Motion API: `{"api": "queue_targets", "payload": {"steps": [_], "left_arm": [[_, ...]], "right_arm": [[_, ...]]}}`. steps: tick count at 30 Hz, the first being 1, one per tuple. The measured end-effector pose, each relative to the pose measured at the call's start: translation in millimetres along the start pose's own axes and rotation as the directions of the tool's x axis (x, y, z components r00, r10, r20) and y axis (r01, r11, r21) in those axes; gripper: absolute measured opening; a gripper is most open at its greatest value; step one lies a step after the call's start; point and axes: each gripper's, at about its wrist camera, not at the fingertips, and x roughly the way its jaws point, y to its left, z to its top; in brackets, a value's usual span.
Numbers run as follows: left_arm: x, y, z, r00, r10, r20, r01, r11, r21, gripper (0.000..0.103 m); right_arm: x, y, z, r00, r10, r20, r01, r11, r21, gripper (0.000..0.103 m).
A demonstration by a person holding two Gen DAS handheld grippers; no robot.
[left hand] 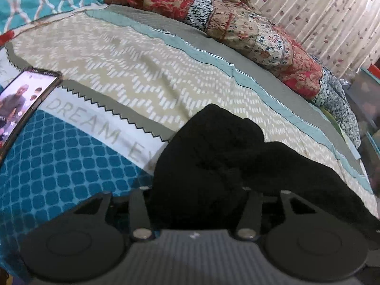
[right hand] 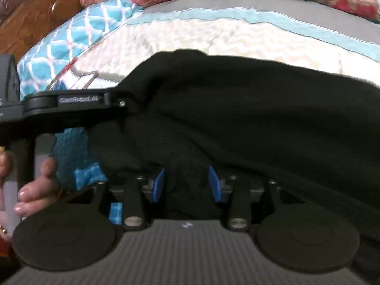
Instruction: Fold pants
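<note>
Right hand-held gripper [right hand: 186,182] sits part-open, black pants [right hand: 237,123] bunched between its blue pads [right hand: 158,185], not clearly pinched. Left hand-held gripper [left hand: 197,201] is buried in cloth, grip unclear. Pants lie heaped on the bed [left hand: 142,76]; folding looks barely begun.

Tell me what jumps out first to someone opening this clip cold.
The black pants lie bunched in the foreground on the patterned bedspread, right at both tongs. A lit phone rests at the left edge, and a red floral quilt is heaped along the far side.
</note>
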Motion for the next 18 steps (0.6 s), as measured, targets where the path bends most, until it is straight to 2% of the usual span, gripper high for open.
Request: {"api": "queue_targets", "payload": {"steps": [2, 3, 4, 5, 11, 13, 15, 17, 18], "left_arm": [[-1.2, -1.3, 0.7, 1.0, -0.016, -0.008, 0.016, 1.0, -0.004, 0.069], [-3.2, 0.6, 1.4, 0.999, -0.041, -0.017, 0.04, 0.999, -0.02, 0.078], [-5.7, 2.6, 2.0, 0.997, -0.07, -0.023, 0.069, 0.997, -0.04, 0.091], [-6.3, 1.6, 2.9, 0.996, -0.086, -0.022, 0.085, 0.995, -0.057, 0.098], [-14.4, 8.9, 2.2, 0.993, -0.116, -0.024, 0.112, 0.988, -0.11, 0.101], [-10.8, 6.8, 2.6, 0.994, -0.106, -0.031, 0.102, 0.989, -0.107, 0.102], [-8.1, 2.2, 2.7, 0.995, -0.09, -0.035, 0.087, 0.992, -0.089, 0.102], [-5.7, -2.5, 3.9, 0.997, -0.069, -0.044, 0.066, 0.996, -0.063, 0.102], [-7.5, -2.6, 5.5, 0.997, -0.065, -0.043, 0.063, 0.996, -0.058, 0.102]], "right_arm": [[-0.7, -0.3, 3.0, 1.0, 0.005, -0.005, -0.005, 1.0, -0.004, 0.046], [-0.9, 0.3, 5.8, 1.0, 0.008, -0.009, -0.008, 1.0, -0.012, 0.046], [-2.9, 0.8, 7.8, 1.0, 0.012, -0.01, -0.012, 1.0, -0.011, 0.046], [-6.3, 1.4, 9.1, 1.0, 0.021, -0.007, -0.021, 1.0, -0.009, 0.046], [-38.4, 14.9, 13.2, 0.991, 0.087, 0.097, -0.082, 0.995, -0.051, 0.048], [-39.8, 14.7, 15.7, 0.989, 0.1, 0.107, -0.094, 0.994, -0.057, 0.048], [-24.3, 11.9, 14.2, 0.995, 0.087, 0.045, -0.085, 0.995, -0.045, 0.048], [7.7, 5.6, 3.0, 0.992, 0.063, -0.108, -0.066, 0.998, -0.021, 0.05], [11.0, 1.9, -5.6, 0.994, 0.062, -0.086, -0.064, 0.998, -0.02, 0.052]]}}
